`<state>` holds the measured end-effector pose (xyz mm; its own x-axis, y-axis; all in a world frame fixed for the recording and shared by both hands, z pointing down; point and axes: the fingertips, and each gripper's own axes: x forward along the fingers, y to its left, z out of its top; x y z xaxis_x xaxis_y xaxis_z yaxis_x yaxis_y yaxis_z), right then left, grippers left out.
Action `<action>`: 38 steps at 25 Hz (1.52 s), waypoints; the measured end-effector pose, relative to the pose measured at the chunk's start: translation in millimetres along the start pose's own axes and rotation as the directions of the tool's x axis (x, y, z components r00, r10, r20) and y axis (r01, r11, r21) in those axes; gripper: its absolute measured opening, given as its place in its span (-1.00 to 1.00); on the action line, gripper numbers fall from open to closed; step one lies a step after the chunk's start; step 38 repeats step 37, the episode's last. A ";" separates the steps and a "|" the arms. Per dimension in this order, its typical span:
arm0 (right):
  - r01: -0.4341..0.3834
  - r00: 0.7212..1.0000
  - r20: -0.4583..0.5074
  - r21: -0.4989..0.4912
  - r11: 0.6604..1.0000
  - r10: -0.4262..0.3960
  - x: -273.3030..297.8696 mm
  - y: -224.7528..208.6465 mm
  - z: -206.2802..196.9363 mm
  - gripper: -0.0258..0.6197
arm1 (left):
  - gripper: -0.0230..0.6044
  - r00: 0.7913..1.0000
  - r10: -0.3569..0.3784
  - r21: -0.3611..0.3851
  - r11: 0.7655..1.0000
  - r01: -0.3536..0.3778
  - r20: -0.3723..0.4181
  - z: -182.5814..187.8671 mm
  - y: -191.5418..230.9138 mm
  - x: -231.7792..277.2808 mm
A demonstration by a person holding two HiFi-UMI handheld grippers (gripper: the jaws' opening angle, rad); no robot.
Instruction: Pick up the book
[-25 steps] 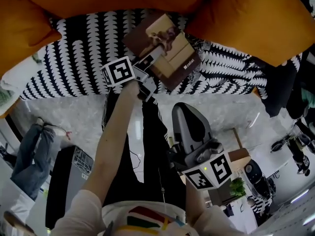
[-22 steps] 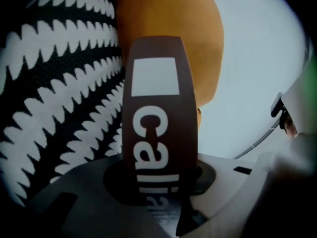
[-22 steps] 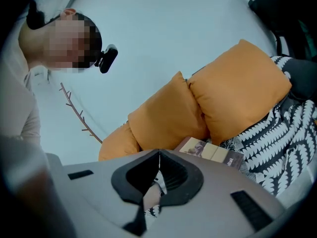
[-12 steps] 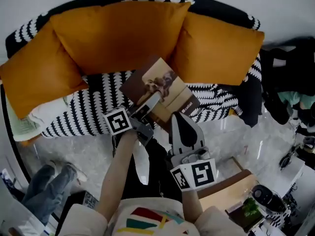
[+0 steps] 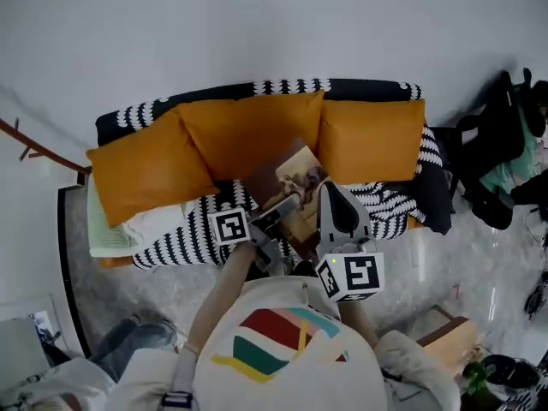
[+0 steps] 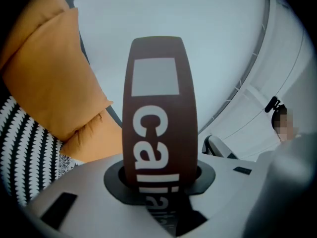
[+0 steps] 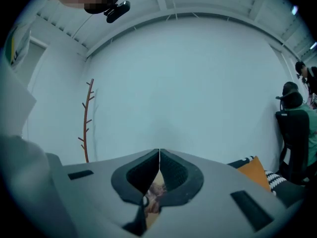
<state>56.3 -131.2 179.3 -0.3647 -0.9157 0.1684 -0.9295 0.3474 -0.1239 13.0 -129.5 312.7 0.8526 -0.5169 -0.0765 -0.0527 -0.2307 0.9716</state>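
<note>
Left gripper [image 5: 285, 205] is clamped at a medium opening across the thickness of the book [image 5: 300, 174], right at one end of its spine [image 6: 159, 118]. The brown lettered band fills the gap between the jaws. The book is off the striped sofa [image 5: 184, 242], up in the air in front of the person and over the orange cushions [image 5: 248, 131]. Right gripper [image 7: 159, 158] has its pads almost together. The printed cover shows in the throat behind them, so I read it as pinched on the book's thin right edge, though that's less certain than the left grip. The pick looks basically done, so the job now is carrying it cleanly. The left grip is at one end, so the far end will want to sag: hold that clamp firm and don't roll the wrist. Move both grippers as one, since any drift apart pulls on the cover the right one has. If the right pinch is only on the cover sheet, let the left take the load. Orientation: the cover faces up toward the head camera. The long axis looks to follow the spine, straight out along the left jaws, so up and right in the head view, toward the sofa back. The book is small in that view, so treat this as a best guess.
</note>
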 end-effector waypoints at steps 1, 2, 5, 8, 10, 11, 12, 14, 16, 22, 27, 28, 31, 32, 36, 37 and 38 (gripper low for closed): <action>-0.014 1.000 0.021 -0.002 1.000 0.014 -0.9 4.4 7.5 -0.88 | -0.45 1.000 0.000 0.019 1.000 0.000 0.004 0.5 -5.2 -5.5; -0.023 0.999 0.040 -0.001 1.000 0.023 0.9 7.6 13.7 -0.88 | -0.45 1.000 0.004 0.039 0.999 -0.004 0.007 3.4 -7.8 -9.8; -0.049 0.995 0.089 0.025 0.998 0.047 12.2 13.8 28.6 -0.88 | -0.45 1.000 0.021 0.066 0.998 -0.022 0.021 19.9 -11.4 -15.8; -0.083 0.990 0.120 0.020 0.996 0.080 22.2 15.0 40.8 -0.88 | -0.45 0.998 0.023 0.081 0.996 -0.028 0.059 41.1 -19.9 -12.7; -0.089 0.990 0.114 0.003 0.996 0.088 24.9 14.1 41.8 -0.88 | -0.45 0.995 0.028 0.042 0.999 -0.032 0.095 48.1 -23.5 -13.1; -0.092 0.990 0.108 -0.002 0.996 0.092 25.3 14.5 40.7 -0.88 | -0.45 0.993 0.032 0.034 0.999 -0.036 0.111 51.1 -24.3 -15.4; -0.096 0.990 0.101 -0.007 0.995 0.096 25.6 14.9 39.4 -0.88 | -0.45 0.991 0.041 0.042 0.998 -0.047 0.126 55.1 -24.1 -18.4; -0.095 0.991 0.089 -0.017 0.995 0.096 27.3 13.4 36.8 -0.88 | -0.45 0.986 0.071 0.089 0.992 -0.085 0.151 65.6 -22.1 -23.3; -0.092 0.993 0.077 -0.015 0.996 0.093 29.2 9.2 33.4 -0.88 | -0.45 0.983 0.081 0.144 0.984 -0.105 0.162 74.6 -22.6 -23.7; -0.091 0.994 0.068 0.015 0.996 0.089 29.7 1.7 28.2 -0.88 | -0.45 0.979 0.077 0.116 0.988 -0.100 0.189 73.9 -23.4 -20.4; -0.105 0.993 0.050 0.011 0.994 0.104 26.1 4.9 21.2 -0.88 | -0.45 0.981 0.082 0.082 0.992 -0.097 0.173 61.8 -18.7 -18.1; -0.106 0.993 0.046 0.009 0.994 0.106 25.1 5.3 20.3 -0.88 | -0.45 0.981 0.088 0.082 0.991 -0.103 0.175 60.7 -17.8 -19.0; -0.107 0.994 0.039 0.008 0.994 0.106 23.5 4.7 18.8 -0.88 | -0.45 0.980 0.073 0.100 0.991 -0.092 0.185 63.4 -19.0 -18.3; -0.106 0.994 0.035 0.006 0.994 0.106 23.4 4.2 17.9 -0.88 | -0.45 0.980 0.066 0.104 0.991 -0.087 0.190 64.4 -19.4 -17.5; -0.114 0.993 0.018 0.003 0.993 0.114 19.7 6.5 13.3 -0.88 | -0.45 0.975 0.063 0.053 0.996 -0.076 0.213 59.6 -21.1 -19.1; -0.117 0.993 0.015 0.003 0.993 0.117 18.4 7.6 12.5 -0.88 | -0.45 0.974 0.063 0.041 0.996 -0.074 0.219 58.0 -21.7 -20.1; -0.117 0.993 0.015 0.003 0.993 0.117 18.4 7.6 12.5 -0.88 | -0.45 0.974 0.063 0.041 0.996 -0.074 0.219 58.0 -21.7 -20.1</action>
